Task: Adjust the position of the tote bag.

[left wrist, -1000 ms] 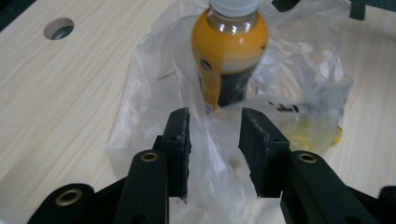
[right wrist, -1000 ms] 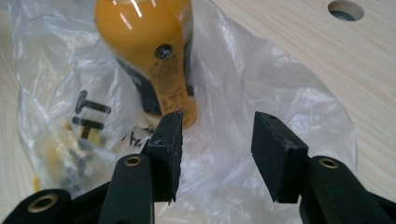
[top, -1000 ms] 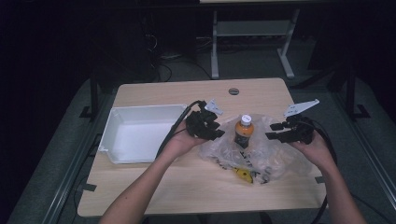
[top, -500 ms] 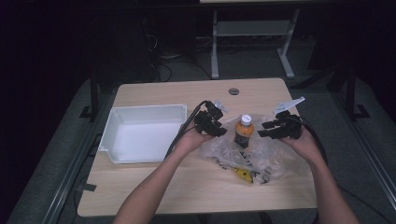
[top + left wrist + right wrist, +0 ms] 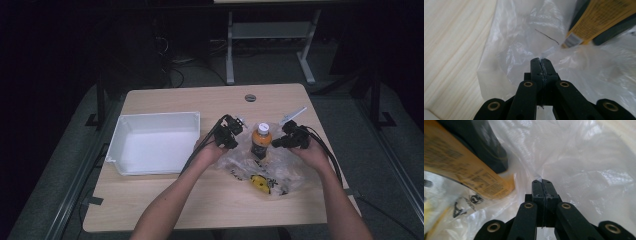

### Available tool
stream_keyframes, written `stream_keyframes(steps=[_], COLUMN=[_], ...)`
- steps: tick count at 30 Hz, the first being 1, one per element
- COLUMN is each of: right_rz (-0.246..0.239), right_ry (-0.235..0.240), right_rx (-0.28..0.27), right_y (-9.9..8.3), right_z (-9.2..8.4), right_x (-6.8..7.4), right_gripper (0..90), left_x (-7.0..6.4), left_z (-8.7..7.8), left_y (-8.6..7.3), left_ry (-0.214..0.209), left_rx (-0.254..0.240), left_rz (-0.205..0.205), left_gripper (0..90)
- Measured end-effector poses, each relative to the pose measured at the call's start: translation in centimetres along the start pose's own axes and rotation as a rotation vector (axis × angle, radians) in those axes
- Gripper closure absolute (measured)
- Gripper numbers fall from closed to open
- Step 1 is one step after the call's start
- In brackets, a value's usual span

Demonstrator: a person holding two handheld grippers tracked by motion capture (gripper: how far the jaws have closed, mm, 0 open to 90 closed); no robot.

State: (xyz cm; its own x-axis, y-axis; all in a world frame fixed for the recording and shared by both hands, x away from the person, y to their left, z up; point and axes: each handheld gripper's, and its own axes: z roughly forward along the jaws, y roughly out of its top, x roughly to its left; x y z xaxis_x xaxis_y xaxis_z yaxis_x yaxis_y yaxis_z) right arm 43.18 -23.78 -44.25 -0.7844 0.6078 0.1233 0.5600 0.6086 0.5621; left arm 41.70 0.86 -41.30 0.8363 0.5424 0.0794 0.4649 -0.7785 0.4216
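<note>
A clear plastic bag [image 5: 282,167] lies crumpled on the wooden table [image 5: 195,100], right of the middle. An orange bottle [image 5: 261,141] with a white cap stands upright in it, between my two grippers. My left gripper [image 5: 233,144] sits at the bag's left edge, and its jaws have just closed on a fold of the film [image 5: 534,53]. At the bag's right edge my right gripper [image 5: 281,144] has likewise just closed, pinching film [image 5: 537,176]. The bottle's yellow label [image 5: 596,17] is close behind the left jaws and beside the right ones [image 5: 461,170].
An empty white tray [image 5: 155,116] stands left of the bag. A small yellow item [image 5: 260,182] lies inside the bag nearer the person. A round grommet [image 5: 250,97] is set in the table's far side. Cables trail from both grippers.
Both hands have come down and inward to the bag on either side of the bottle. Both grippers' jaws have gone from apart to shut on the bag's film.
</note>
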Motion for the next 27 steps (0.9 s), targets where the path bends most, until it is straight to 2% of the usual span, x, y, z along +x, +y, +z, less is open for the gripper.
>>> stream_keyframes(steps=[5,11,16,22,27], right_rz=[0.014,0.025,0.041,0.044,0.047], right_ry=[0.005,0.006,0.01,0.013,0.006], right_rx=[0.031,0.049,0.048,0.047,0.045], right_y=[-0.3,-0.6,-0.7,-0.8,-0.7], right_z=[0.6,1.2,1.1,1.1,1.0], right_x=[0.0,0.0,0.0,0.1,0.2], right_gripper=[90.0,90.0,89.9,89.9,88.7], left_x=[0.0,-0.1,-0.2,-0.5,-0.5], left_z=[0.8,1.6,1.7,1.8,1.5], left_y=[-0.1,-0.5,-0.7,-0.7,-0.8], left_ry=[0.019,0.009,-0.006,0.0,0.003], left_rx=[0.032,0.053,0.049,0.068,0.049], left_rz=[-0.006,-0.01,-0.02,-0.01,-0.021], left_gripper=[90.0,90.0,90.0,90.0,89.9])
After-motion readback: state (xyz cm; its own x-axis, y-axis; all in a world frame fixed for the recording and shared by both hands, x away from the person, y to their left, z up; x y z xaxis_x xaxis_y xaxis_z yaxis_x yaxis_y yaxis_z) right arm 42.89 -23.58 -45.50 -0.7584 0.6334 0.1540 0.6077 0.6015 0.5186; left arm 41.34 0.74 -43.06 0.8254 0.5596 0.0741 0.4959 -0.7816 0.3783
